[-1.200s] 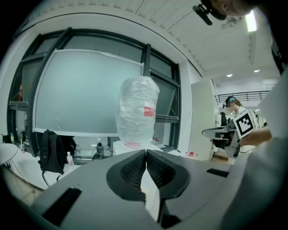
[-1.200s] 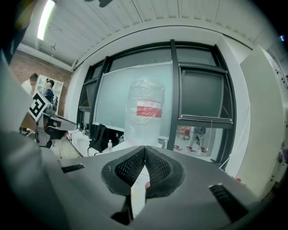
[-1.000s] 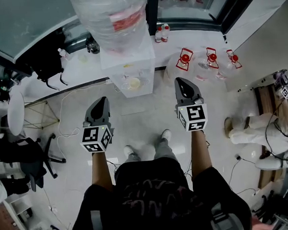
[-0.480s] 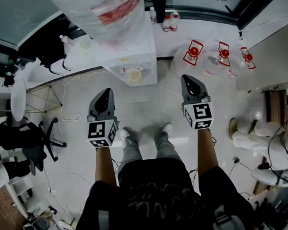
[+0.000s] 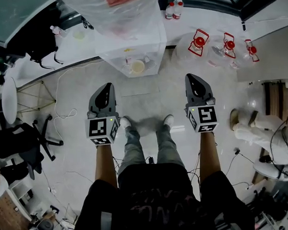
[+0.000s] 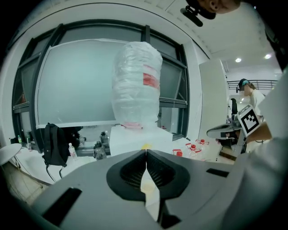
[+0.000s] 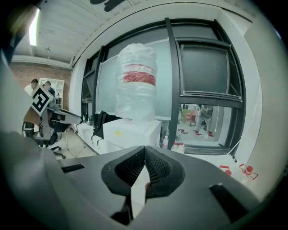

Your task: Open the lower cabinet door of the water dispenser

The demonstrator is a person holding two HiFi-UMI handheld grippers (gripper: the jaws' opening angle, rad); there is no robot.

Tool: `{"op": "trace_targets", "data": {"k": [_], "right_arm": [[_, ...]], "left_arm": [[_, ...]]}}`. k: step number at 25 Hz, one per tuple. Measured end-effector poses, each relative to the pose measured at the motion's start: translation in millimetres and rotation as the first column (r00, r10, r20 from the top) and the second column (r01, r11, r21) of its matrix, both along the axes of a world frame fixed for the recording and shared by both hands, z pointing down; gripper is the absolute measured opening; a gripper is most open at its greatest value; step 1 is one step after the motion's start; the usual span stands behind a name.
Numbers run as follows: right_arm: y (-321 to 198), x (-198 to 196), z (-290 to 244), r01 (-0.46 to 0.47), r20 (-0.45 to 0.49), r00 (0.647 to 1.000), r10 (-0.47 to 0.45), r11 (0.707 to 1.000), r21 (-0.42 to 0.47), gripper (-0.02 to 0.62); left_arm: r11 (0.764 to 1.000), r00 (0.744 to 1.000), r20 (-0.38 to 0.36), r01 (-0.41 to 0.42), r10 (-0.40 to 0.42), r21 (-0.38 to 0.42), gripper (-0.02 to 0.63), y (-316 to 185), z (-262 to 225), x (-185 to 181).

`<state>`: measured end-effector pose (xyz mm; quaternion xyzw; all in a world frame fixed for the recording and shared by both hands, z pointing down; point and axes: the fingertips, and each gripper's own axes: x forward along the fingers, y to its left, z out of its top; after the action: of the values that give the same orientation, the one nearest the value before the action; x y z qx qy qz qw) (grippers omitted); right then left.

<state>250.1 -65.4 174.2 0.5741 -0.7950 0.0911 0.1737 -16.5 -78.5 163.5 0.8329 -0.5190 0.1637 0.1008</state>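
White water dispenser (image 5: 132,53) dead ahead, between the 2 grippers, upright under plastic-wrapped bottle (image 5: 126,13) | lower cabinet door on near face, too foreshortened to make out | left gripper (image 5: 107,86) jaws together, empty, nearer | right gripper (image 5: 191,77) jaws together, empty, further aside | both well apart from dispenser; likely reach forward, low

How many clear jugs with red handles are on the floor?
3, in a row right of the water dispenser: the near jug, the middle jug, the far jug. Others may be hidden.
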Motion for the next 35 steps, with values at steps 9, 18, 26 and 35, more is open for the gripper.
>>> {"op": "trace_targets", "data": {"k": [9, 18, 26, 35], "right_arm": [[-4, -32, 53, 0.0, -0.034, 0.999, -0.001, 0.999, -0.046, 0.006], [-8, -32, 111, -0.012, -0.051, 0.999, 0.008, 0.996, -0.083, 0.006], [-14, -29, 158, -0.038, -0.036, 0.999, 0.034, 0.994, -0.106, 0.006], [-17, -38, 223, -0.001, -0.03, 1.0, -0.003, 0.992, -0.125, 0.006]], "left_arm": [[0.999, 0.999, 0.015, -0.037, 0.038, -0.032, 0.017, -12, 55, -21], [0.997, 1.0, -0.012, -0.017, 0.017, -0.076, 0.017, -21, 117, -30], [0.994, 0.999, 0.012, -0.032, 0.034, -0.103, 0.017, -27, 170, -29], [0.994, 1.0, 0.006, 0.006, -0.006, -0.107, 0.017, -28, 226, -39]]}}
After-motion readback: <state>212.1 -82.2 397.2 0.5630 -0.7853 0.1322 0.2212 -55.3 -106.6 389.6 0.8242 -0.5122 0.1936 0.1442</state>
